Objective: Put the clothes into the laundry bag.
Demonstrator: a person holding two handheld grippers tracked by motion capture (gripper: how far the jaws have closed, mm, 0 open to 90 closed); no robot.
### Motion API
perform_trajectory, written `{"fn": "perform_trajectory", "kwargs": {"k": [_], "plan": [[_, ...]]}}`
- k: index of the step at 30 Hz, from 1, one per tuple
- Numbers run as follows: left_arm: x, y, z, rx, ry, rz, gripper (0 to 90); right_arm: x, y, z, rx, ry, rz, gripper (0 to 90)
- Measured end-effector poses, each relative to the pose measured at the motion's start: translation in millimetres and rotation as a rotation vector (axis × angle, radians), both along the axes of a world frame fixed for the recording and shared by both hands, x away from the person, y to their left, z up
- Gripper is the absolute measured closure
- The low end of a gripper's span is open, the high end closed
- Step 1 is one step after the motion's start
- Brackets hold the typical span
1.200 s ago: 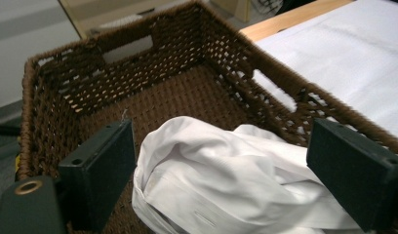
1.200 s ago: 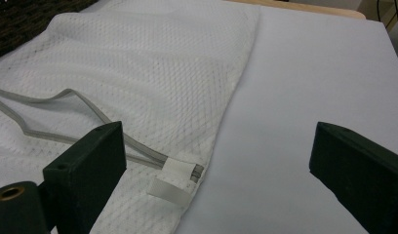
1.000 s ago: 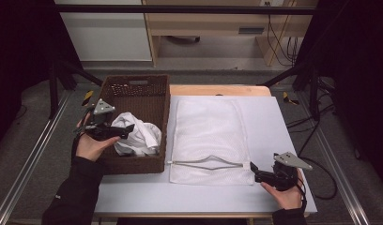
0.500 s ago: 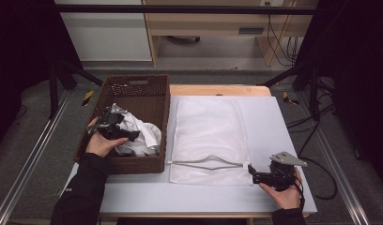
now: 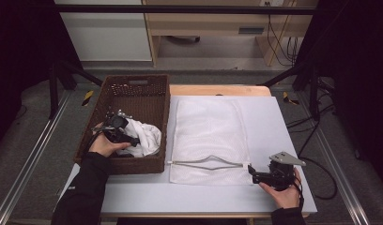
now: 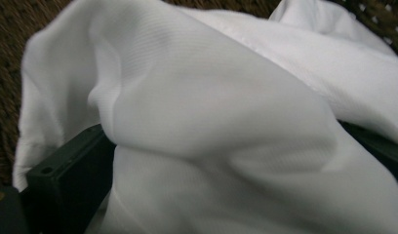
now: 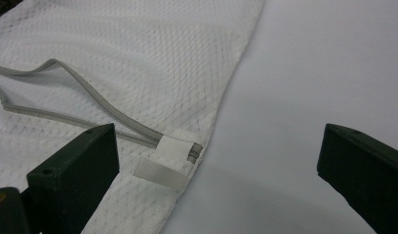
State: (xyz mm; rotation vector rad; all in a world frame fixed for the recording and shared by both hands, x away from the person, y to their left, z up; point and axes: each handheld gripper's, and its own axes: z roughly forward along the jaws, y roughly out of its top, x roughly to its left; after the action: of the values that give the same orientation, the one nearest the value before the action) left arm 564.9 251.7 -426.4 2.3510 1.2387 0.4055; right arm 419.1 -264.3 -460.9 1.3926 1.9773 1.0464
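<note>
A white cloth (image 5: 145, 135) lies crumpled in a brown wicker basket (image 5: 138, 84) at the table's left. My left gripper (image 5: 132, 139) is down in the basket against the cloth. In the left gripper view the cloth (image 6: 221, 97) bulges between the two wide-apart jaws, so that gripper (image 6: 226, 165) is open. A white mesh bag (image 5: 210, 126) lies flat mid-table, its grey zipper opening (image 5: 210, 162) gaping near the front edge. My right gripper (image 5: 252, 174) is open at the bag's front right corner. In the right gripper view, the zipper's end tab (image 7: 160, 174) lies between the jaws.
The pale tabletop (image 5: 283, 136) shows bare right of the bag. A wooden shelf unit (image 5: 203, 28) stands beyond the table. Metal rails (image 5: 30, 159) run along both sides, with cables (image 5: 321, 140) on the floor at right.
My left gripper has moved from the basket's left rim rightward and down onto the white cloth. The right gripper edged slightly left toward the bag's corner.
</note>
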Motion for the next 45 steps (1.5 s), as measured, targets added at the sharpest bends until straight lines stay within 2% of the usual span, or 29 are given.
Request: {"fn": "perform_trajectory", "kwargs": {"k": [3,5,6,10,12,15,18,20,25,28,31,34,37,40,41,42,44,45], "plan": [[2.2,-1.3,-7.1,0.020,0.054,0.003,0.7,1.2,-0.1,-2.1,-0.008,0.003,0.000,2.3],[4.0,-0.7,-11.2,0.014,0.107,0.020,1.3,1.2,0.1,-2.2,-0.002,0.008,-0.001,2.4],[4.3,-0.6,-12.8,0.011,0.121,0.022,1.4,1.1,0.1,-2.2,-0.001,0.008,0.000,2.4],[4.4,-1.5,-14.7,0.015,0.143,0.013,6.3,1.9,0.0,-3.3,-0.012,0.002,0.002,2.6],[3.8,-2.1,-15.1,0.017,0.150,0.007,10.8,1.7,0.5,-3.7,-0.003,0.011,0.002,2.8],[3.8,-2.4,-15.2,0.020,0.163,0.007,17.5,2.4,0.5,-3.9,-0.014,0.008,0.007,2.8],[3.4,-2.0,-13.7,0.019,0.176,0.002,28.4,1.3,-0.3,-1.8,-0.001,0.008,0.008,3.7],[3.5,-1.5,-12.5,0.019,0.187,0.006,40.8,1.2,-1.2,-1.6,-0.005,0.000,0.009,4.3],[3.9,-0.9,-9.9,0.010,0.214,0.006,55.9,0.9,-1.4,-1.4,0.004,0.003,0.012,5.6],[2.7,-1.3,-8.4,0.010,0.214,-0.001,61.2,1.4,-0.5,-2.3,0.002,0.007,0.018,5.8],[1.1,-1.6,-5.7,0.022,0.199,-0.007,62.9,1.8,-0.3,-3.1,-0.001,0.007,0.022,6.1],[-1.3,-0.9,0.1,0.007,0.150,-0.009,64.0,1.1,-0.8,-2.5,0.005,0.002,0.016,6.6],[-4.4,2.2,8.5,-0.049,0.089,-0.001,64.2,0.5,-1.3,-2.6,0.008,0.000,0.013,6.9],[-9.8,4.6,16.6,-0.084,0.001,0.005,64.2,0.7,-1.1,-3.1,0.008,0.003,0.011,7.0],[-9.8,4.6,16.6,-0.084,0.001,0.005,64.2,0.7,-1.1,-3.1,0.008,0.003,0.011,7.0],[-12.9,7.3,22.4,-0.123,-0.056,0.005,64.1,1.3,-1.1,-3.7,0.001,-0.003,0.012,7.2],[-15.7,10.6,28.6,-0.158,-0.102,0.010,64.1,1.4,-1.0,-3.7,0.001,-0.002,0.012,7.3],[-15.7,10.6,28.6,-0.158,-0.102,0.010,64.1,1.5,-1.0,-3.7,0.001,-0.003,0.013,7.3]]}}
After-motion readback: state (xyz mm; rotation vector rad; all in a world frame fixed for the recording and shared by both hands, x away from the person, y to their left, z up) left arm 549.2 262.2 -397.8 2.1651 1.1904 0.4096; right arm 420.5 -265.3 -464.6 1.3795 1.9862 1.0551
